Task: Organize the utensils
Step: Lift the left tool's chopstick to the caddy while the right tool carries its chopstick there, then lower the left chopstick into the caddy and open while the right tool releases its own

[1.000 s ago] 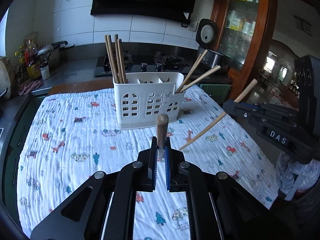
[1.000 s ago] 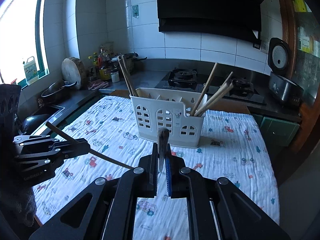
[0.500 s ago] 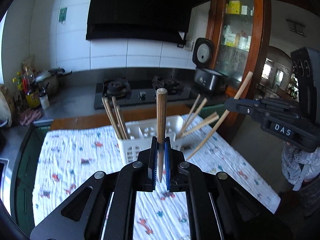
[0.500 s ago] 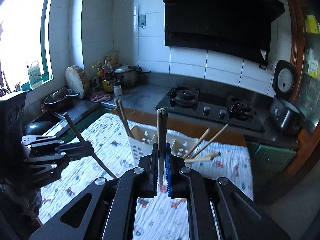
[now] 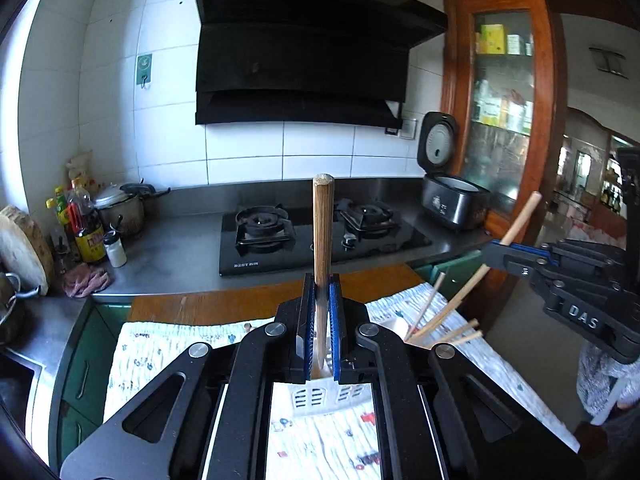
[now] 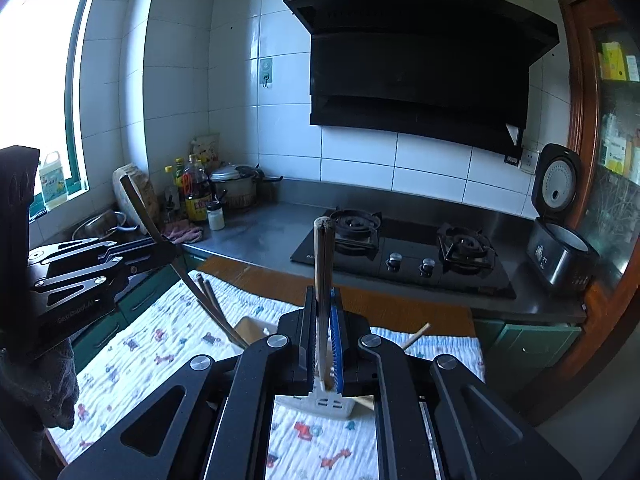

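Note:
In the left wrist view my left gripper is shut on a wooden chopstick that stands upright between the blue pads. The white slotted utensil holder sits low, mostly hidden behind the jaws, with several chopsticks leaning out of its right end. My right gripper hovers at the right, shut on a pale chopstick. In the right wrist view the right gripper clamps that chopstick upright above the holder. The left gripper hangs at the left with its chopstick.
A patterned cloth covers the table under the holder. Behind it run a steel counter with a black gas hob, a rice cooker, bottles and a pot. A range hood hangs above; a wooden cabinet stands right.
Both grippers have risen with their chopsticks still clamped. The holder has slid from mid-view down to the bottom, behind the jaws, and the hob and hood have come into view.

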Motion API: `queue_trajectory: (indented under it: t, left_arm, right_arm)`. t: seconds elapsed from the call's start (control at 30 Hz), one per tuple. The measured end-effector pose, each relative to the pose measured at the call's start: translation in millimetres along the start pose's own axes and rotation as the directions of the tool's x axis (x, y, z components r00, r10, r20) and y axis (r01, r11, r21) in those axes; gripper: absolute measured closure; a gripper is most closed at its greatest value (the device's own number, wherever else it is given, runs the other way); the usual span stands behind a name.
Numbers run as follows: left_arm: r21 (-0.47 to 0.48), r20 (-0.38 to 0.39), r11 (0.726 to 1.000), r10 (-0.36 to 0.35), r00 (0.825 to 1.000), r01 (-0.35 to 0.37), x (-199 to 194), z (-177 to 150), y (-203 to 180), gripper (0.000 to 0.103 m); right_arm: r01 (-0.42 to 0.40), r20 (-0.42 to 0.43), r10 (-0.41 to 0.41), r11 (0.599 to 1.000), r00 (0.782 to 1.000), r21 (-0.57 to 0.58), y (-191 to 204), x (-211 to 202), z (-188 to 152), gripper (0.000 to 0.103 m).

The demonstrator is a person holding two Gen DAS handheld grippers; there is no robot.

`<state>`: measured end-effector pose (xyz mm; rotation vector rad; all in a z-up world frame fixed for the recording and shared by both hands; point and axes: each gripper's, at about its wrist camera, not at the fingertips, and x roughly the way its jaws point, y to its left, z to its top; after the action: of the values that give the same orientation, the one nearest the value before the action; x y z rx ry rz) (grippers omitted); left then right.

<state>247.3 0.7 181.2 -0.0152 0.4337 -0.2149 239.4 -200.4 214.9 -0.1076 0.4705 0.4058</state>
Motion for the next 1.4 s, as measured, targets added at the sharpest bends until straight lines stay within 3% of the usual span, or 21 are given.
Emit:
queue_trajectory:
  t: [0.43,0.97,1.4]
  left_arm:
    - [-0.046,-0.070,0.999,0.017,0.997,-0.020,42.9,-16.2,21.5,0.097]
    - [0.013,-0.152,1.000,0.026,0.988,-0.025,68.4,-29.8,14.8,0.097]
    - [0.027,-0.181,0.999,0.029,0.983,-0.024,74.9,-36.9,12.9,0.097]
  right_arm:
    - [0.011,-0.054,-0.010,1.000,0.999,0.017,-11.4,43.7,-14.0,0.096]
    - [0.007,-0.158,-0.003,1.000,0.987,0.020,-9.9,86.6,-44.2,0.096]
    - [0.008,-0.184,-0.005,1.000,0.983,0.016,-9.4,97.2,-53.3,0.096]
